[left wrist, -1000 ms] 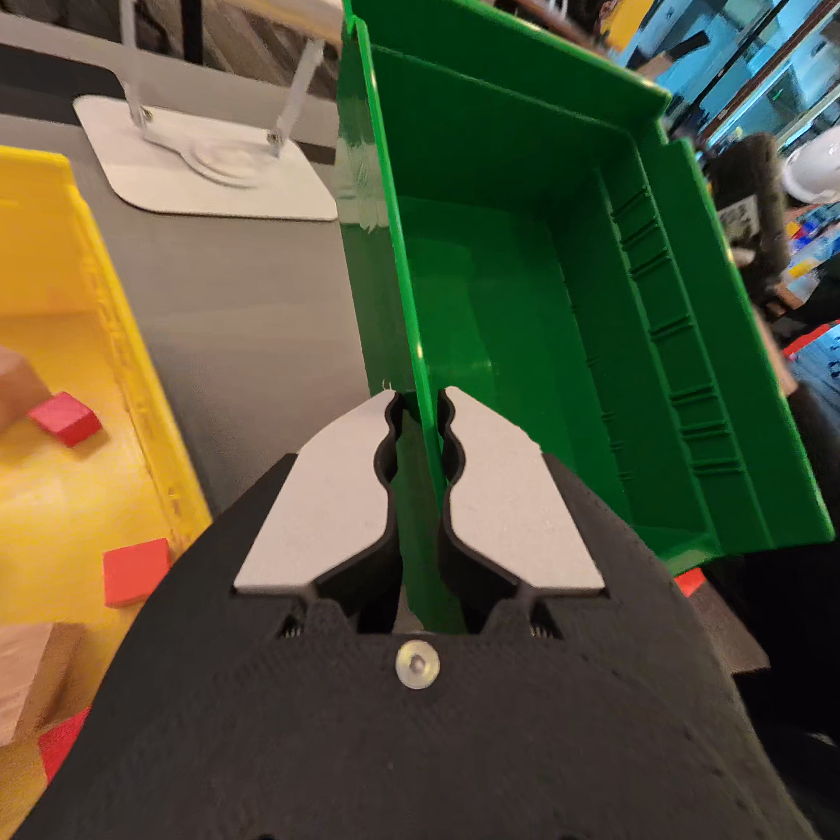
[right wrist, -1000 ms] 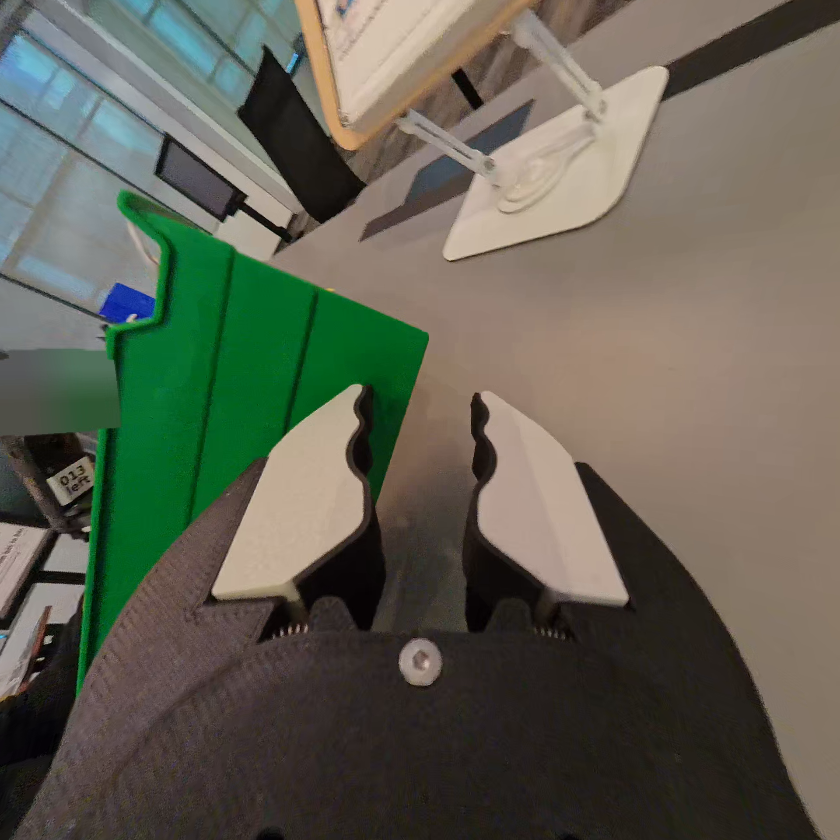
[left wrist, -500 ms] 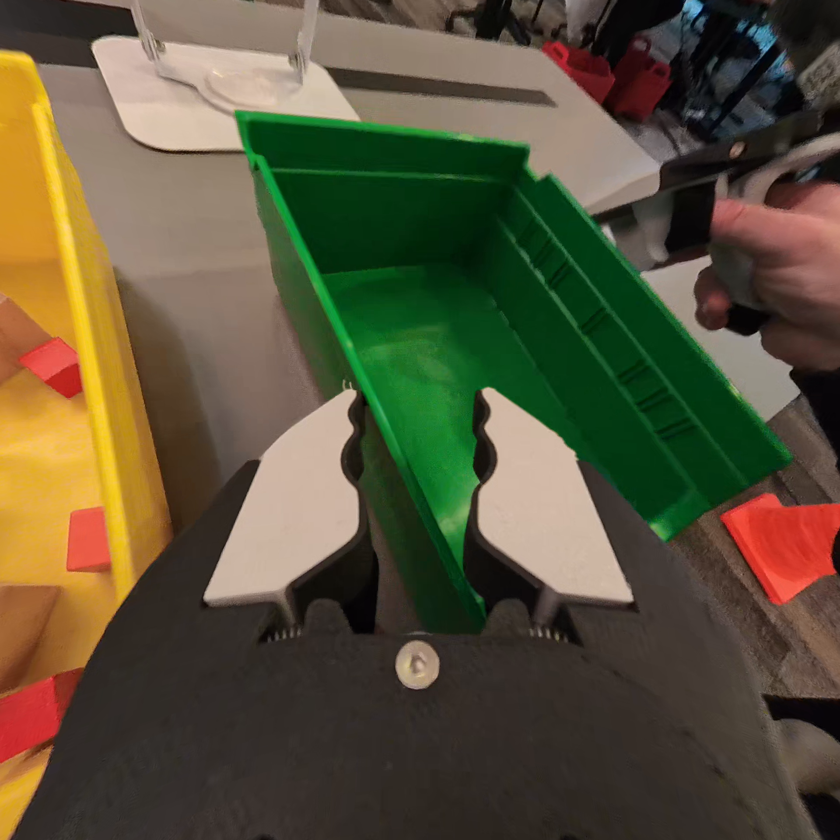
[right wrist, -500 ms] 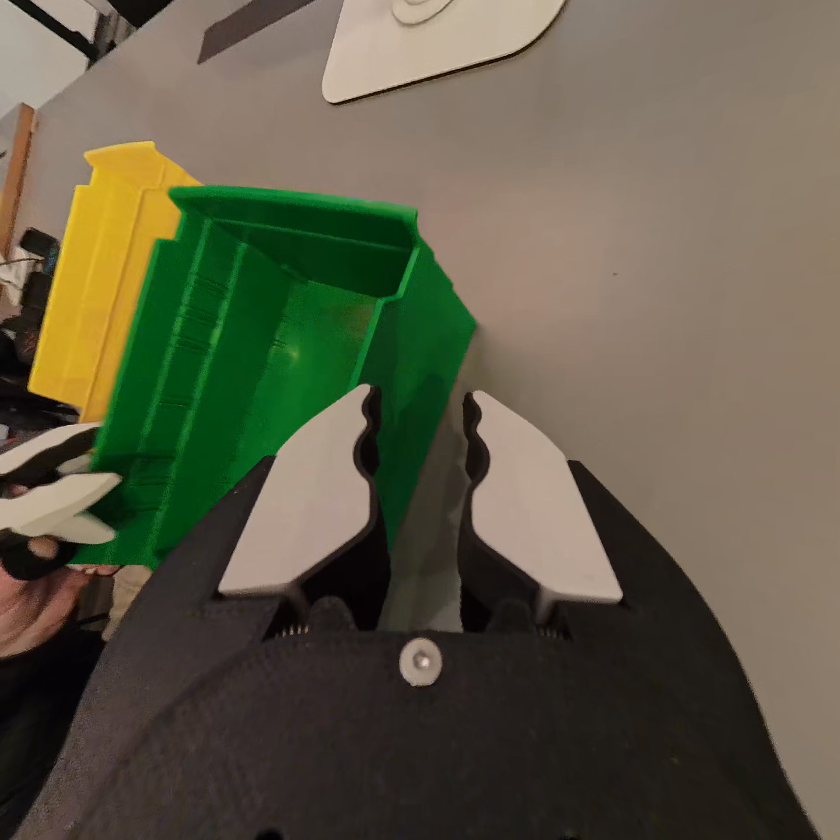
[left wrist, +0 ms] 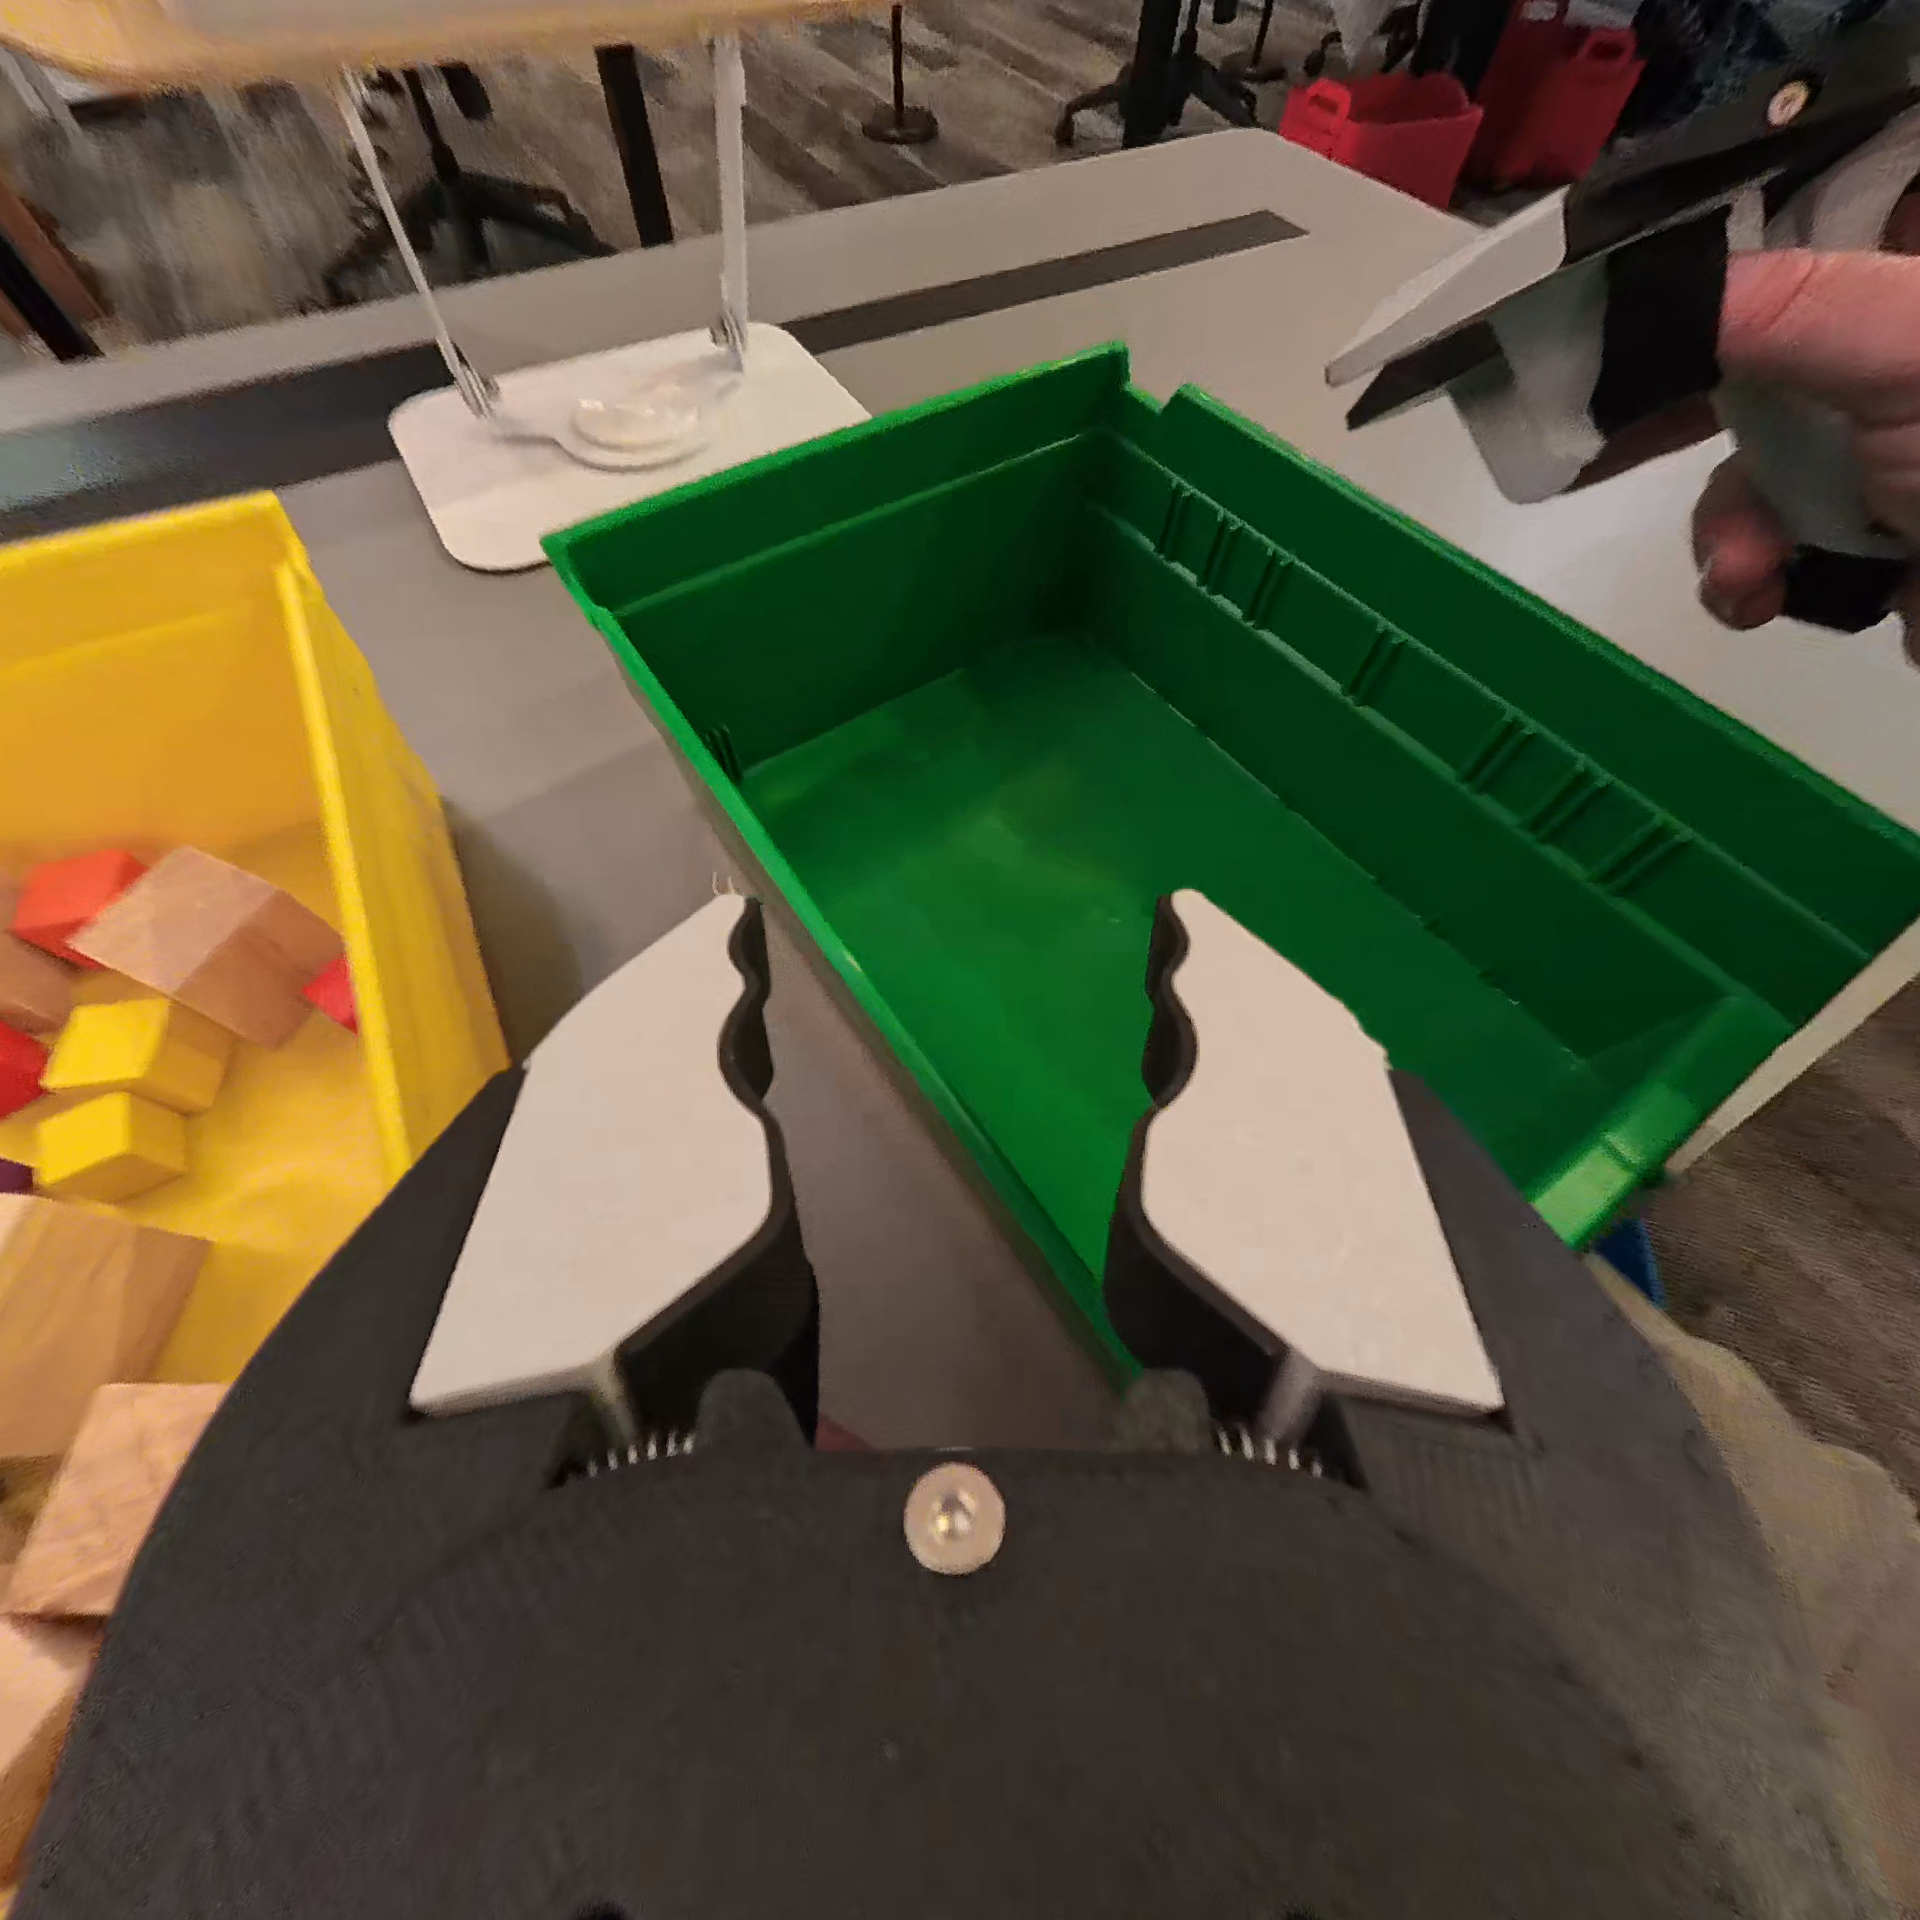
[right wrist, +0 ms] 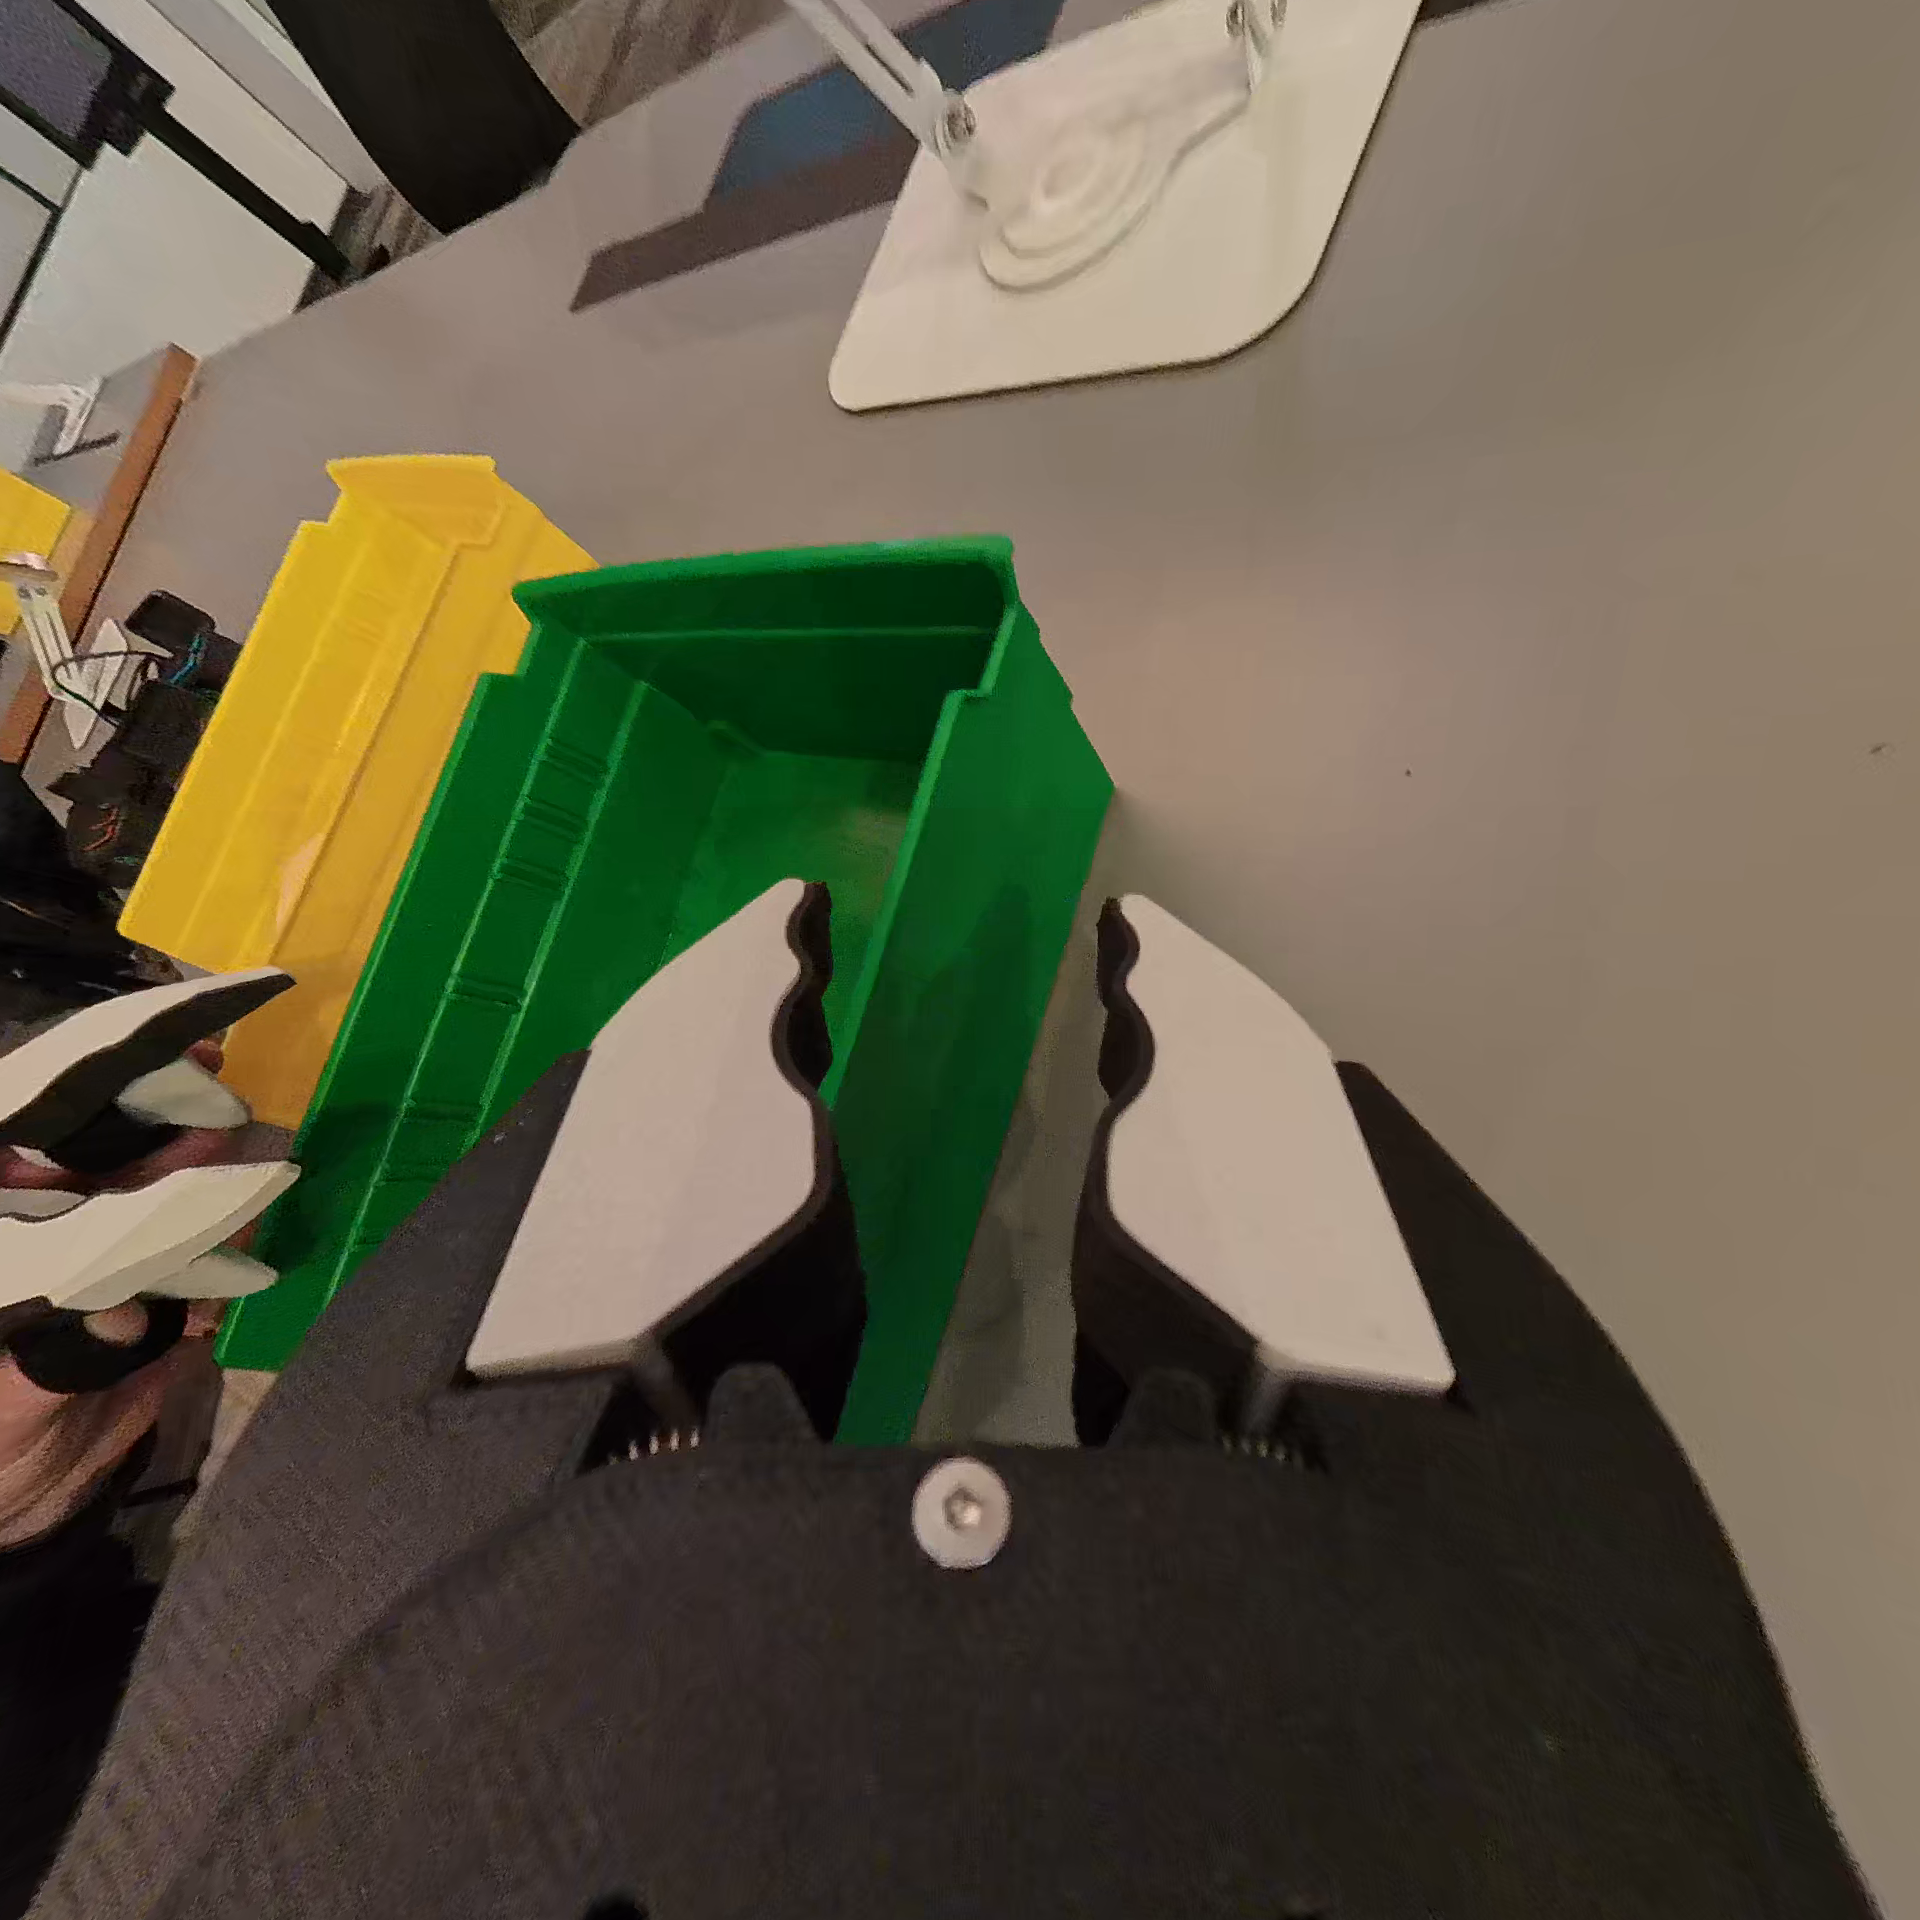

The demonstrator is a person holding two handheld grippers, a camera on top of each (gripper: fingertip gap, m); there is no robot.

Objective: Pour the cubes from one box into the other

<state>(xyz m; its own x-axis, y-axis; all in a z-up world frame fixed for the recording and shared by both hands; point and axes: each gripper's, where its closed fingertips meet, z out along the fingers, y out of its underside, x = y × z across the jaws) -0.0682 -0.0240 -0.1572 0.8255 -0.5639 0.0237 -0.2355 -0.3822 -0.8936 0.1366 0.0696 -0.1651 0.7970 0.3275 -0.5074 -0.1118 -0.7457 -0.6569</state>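
Observation:
The empty green box [left wrist: 831, 665] lies flat on the grey table [left wrist: 499, 665]. My left gripper [left wrist: 956, 904] is open, and the box's left wall runs between its fingers without being gripped. The yellow box [left wrist: 353, 831] stands to the left and holds several red, yellow and plain wooden cubes [left wrist: 197, 945]. In the right wrist view my right gripper [right wrist: 964, 896] is open, with the right wall of the green box [right wrist: 966, 1039] showing between its fingers, ungripped. The yellow box [right wrist: 343, 727] stands beyond it. Each gripper also appears in the other's view, held by a hand.
A white stand base [left wrist: 623, 447] sits on the table behind the boxes and also shows in the right wrist view [right wrist: 1091, 208]. The green box's near end reaches the table's front edge [left wrist: 1787, 1081]. Red bins [left wrist: 1382, 135] stand on the floor beyond.
The green box was tipped up in my shut left gripper; it has come down flat onto the table. The left gripper has opened and let go. The right gripper stayed open.

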